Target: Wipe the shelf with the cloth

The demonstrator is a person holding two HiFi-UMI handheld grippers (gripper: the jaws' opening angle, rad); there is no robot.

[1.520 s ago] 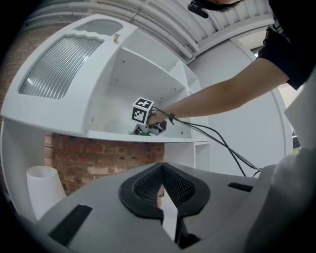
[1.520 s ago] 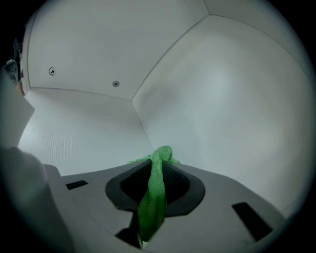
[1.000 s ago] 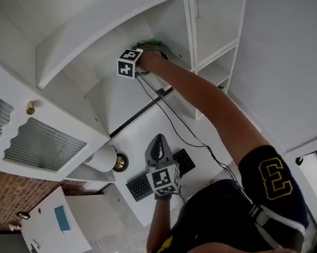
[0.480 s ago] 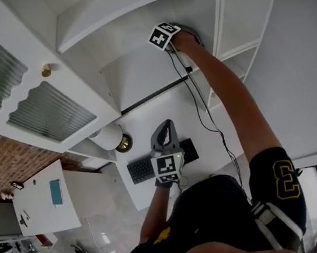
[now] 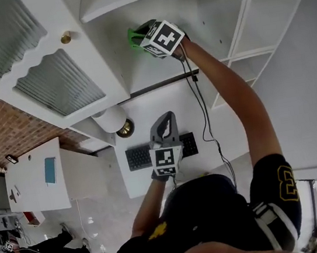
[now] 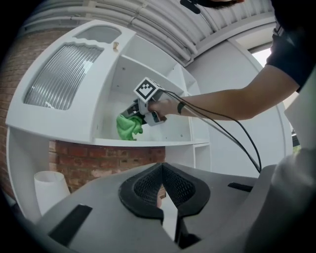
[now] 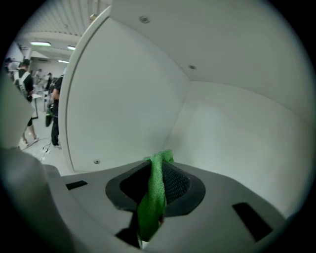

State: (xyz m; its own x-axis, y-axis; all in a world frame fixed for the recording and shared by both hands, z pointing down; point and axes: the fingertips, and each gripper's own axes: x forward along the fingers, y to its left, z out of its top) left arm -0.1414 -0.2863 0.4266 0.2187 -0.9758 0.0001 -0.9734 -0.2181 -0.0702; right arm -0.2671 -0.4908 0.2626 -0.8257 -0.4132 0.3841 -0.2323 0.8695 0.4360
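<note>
Your right gripper [image 7: 157, 173] is inside the white shelf [image 6: 148, 142], board just below it, jaws clamped tight on the green cloth [image 7: 154, 197], which hangs off its tip. Your left gripper [image 6: 163, 185] is well below that, jaws together, nothing between them.

The person wears a dark shirt [image 5: 211, 203] with a yellow 3 [image 5: 284, 178] on the sleeve [image 5: 273, 200]. The grey left gripper [image 5: 166, 116] has a black-and-white cube [image 5: 165, 162].
</note>
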